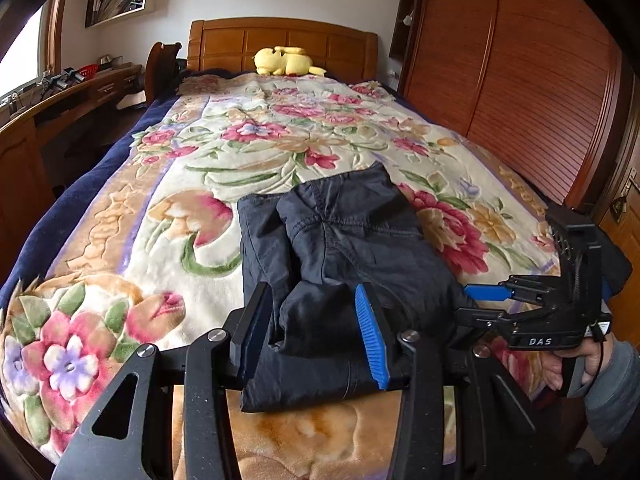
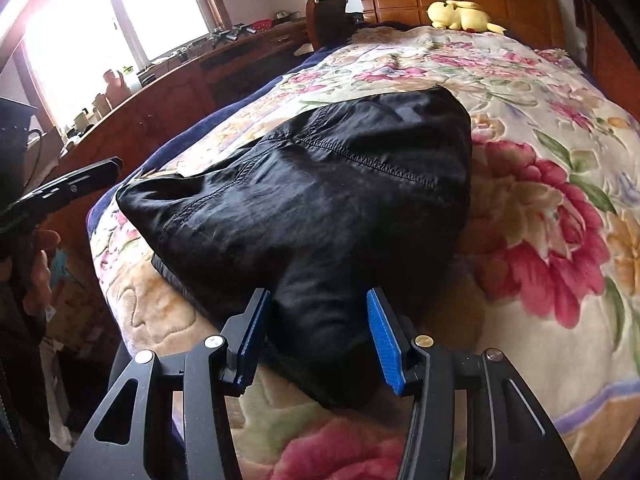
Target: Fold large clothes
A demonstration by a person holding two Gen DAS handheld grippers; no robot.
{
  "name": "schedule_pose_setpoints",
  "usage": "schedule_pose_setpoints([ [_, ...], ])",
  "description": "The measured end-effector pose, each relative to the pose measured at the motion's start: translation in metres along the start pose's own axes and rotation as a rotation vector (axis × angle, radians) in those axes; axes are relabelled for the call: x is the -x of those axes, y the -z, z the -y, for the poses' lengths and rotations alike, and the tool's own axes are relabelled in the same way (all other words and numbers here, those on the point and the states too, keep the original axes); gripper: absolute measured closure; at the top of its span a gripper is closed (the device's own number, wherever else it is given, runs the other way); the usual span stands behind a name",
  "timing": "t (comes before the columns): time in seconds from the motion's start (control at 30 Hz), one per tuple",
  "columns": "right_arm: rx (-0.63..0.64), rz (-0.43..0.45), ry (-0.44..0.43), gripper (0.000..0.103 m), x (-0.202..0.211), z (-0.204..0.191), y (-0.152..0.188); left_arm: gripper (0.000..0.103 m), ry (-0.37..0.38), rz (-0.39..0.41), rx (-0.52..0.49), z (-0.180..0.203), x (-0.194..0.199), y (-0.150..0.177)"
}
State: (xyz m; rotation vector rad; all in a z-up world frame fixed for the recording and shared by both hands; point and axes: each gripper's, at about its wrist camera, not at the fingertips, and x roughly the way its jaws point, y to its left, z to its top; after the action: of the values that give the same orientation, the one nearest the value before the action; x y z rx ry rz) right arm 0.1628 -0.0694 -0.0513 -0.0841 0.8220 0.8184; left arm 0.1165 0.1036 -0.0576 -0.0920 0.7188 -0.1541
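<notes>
A black garment (image 1: 352, 232) lies folded into a thick bundle on the floral blanket (image 1: 192, 184) near the foot of the bed. My left gripper (image 1: 312, 296) is shut on a bunched fold at the bundle's near edge. From the right, my right gripper (image 1: 462, 303) meets the garment's side, held by a hand (image 1: 560, 368). In the right wrist view the garment (image 2: 320, 184) fills the gap of the right gripper (image 2: 318, 298). There the blue pads (image 2: 384, 340) flank the cloth loosely, without squeezing it.
A yellow plush toy (image 1: 284, 62) rests by the wooden headboard (image 1: 280, 44). A slatted wooden wardrobe (image 1: 520, 92) runs close along the bed's right side. A cluttered wooden desk (image 2: 160, 92) under the window stands to the left. The blanket (image 2: 540, 120) stretches beyond the garment.
</notes>
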Motion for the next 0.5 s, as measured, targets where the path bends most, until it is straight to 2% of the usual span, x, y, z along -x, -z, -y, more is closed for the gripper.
schedule_pose_setpoints([
  [0.5,-0.007,0.013,0.006,0.052,0.008,0.005,0.007,0.059,0.002,-0.075,-0.007,0.002,-0.021,0.011],
])
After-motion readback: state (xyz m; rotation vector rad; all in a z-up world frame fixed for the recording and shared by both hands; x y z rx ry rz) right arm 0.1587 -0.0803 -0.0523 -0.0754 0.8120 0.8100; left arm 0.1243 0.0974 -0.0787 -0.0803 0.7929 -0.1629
